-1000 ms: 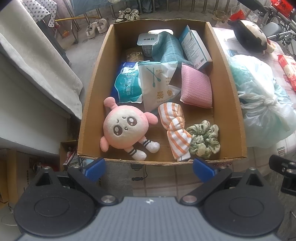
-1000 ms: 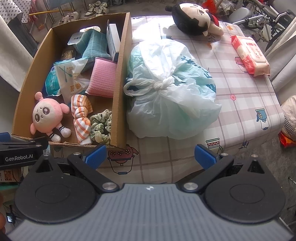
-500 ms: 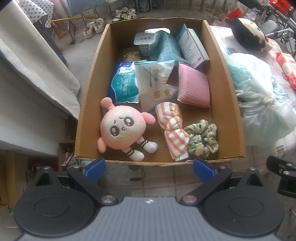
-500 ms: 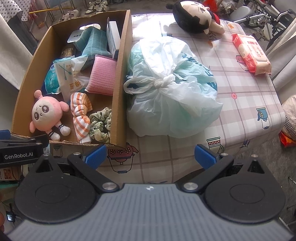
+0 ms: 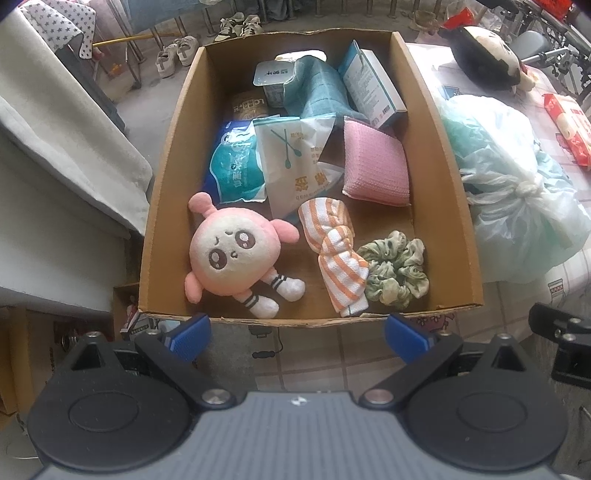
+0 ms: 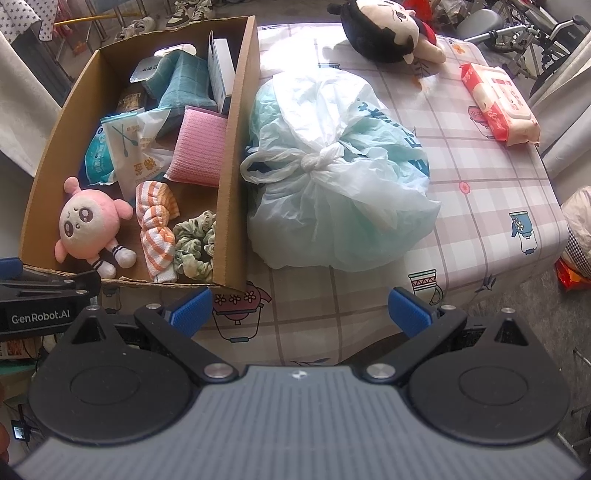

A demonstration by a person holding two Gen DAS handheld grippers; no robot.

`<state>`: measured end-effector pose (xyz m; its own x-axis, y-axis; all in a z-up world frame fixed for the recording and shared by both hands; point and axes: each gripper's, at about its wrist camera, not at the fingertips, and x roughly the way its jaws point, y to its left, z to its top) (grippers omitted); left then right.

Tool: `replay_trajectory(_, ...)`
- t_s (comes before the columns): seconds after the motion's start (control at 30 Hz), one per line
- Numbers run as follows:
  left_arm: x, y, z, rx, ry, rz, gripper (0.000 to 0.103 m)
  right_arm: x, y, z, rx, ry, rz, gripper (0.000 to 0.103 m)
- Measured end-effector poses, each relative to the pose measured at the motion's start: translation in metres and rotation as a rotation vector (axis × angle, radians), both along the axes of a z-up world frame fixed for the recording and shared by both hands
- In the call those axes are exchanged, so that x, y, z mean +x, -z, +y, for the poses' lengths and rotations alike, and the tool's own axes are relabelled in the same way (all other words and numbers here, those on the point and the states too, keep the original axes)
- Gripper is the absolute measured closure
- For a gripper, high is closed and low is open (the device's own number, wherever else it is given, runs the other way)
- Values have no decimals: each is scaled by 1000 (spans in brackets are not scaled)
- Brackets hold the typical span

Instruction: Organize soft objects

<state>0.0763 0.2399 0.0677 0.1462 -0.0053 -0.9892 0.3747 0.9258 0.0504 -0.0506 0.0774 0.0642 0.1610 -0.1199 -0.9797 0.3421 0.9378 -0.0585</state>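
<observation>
The left gripper [image 5: 297, 334] is hovering with its blue pads spread wide and holding nothing, just short of the near wall of the cardboard box [image 5: 162, 206]. The right gripper [image 6: 301, 310] is likewise standing spread and empty, over the near edge of the table [image 6: 491, 206].

Inside the box, along the near wall, the pink plush doll [image 5: 232, 254] is lying face up in the near-left corner, its long axis running diagonally, head toward the left wall and feet toward the near wall. Beside it, the orange-striped cloth [image 5: 334, 253] is lying twisted, its long axis running near to far. The green scrunchie [image 5: 395, 273] is resting just beside the cloth, in the near-right corner. The pink sponge pad [image 5: 375, 166] is lying farther in, against the right wall.

Packets and a carton at the far end are overlapping, and their print is hard to read.

The right wrist view alone is showing in full the knotted plastic bag [image 6: 340, 173] against the box's right wall, the dark-haired plush doll [image 6: 388, 31] at the table's far edge, and the wipes pack [image 6: 498, 103] near the right edge; the left wrist view is cutting these off.
</observation>
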Motion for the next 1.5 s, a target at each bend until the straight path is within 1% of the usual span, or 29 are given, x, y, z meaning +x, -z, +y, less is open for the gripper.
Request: replay_trajectory(1.5,2,9,9,13,-13,26,2,-2,3,6,-2,6,9,1)
